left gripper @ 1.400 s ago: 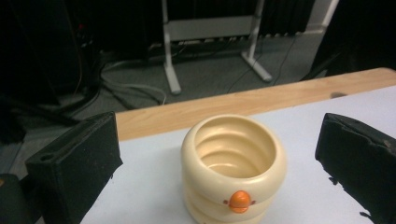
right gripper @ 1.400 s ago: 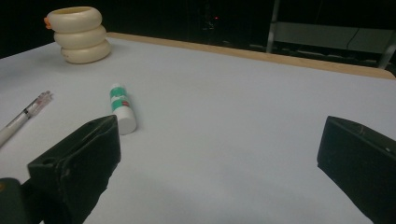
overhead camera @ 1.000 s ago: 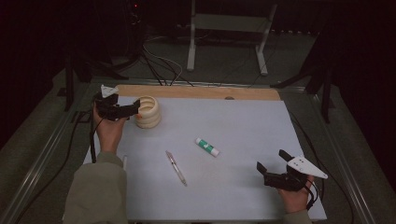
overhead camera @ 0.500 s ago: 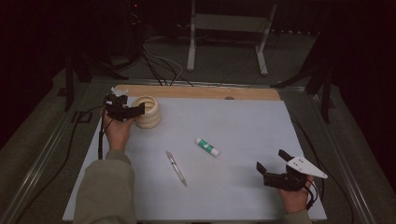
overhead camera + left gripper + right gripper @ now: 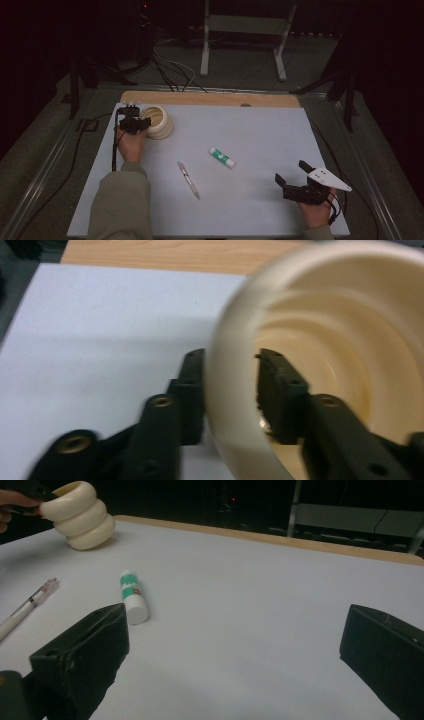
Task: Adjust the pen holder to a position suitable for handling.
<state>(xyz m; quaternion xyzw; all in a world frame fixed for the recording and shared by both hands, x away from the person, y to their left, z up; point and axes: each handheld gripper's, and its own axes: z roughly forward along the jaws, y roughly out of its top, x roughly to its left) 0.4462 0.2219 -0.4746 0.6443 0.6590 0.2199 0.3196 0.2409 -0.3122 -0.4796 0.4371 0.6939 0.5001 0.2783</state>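
Observation:
A cream ribbed cup stands at the far left of the white table mat. My left gripper has just been closing, and its jaws now pinch the cup's near wall. In the left gripper view one pad is outside and one inside the cup, with the left gripper shut on its rim. The right gripper rests open near the front right corner with nothing between its fingers. The right gripper view looks past the right gripper to the cup, which leans slightly.
A green and white glue stick lies mid-table. A pen lies to its front left. A wooden strip borders the far edge. Beyond it are cables and a metal stand on the floor.
The left hand has sunk a little toward the cup, and its jaws have closed from wide open onto the cup's wall. The right hand has not moved.

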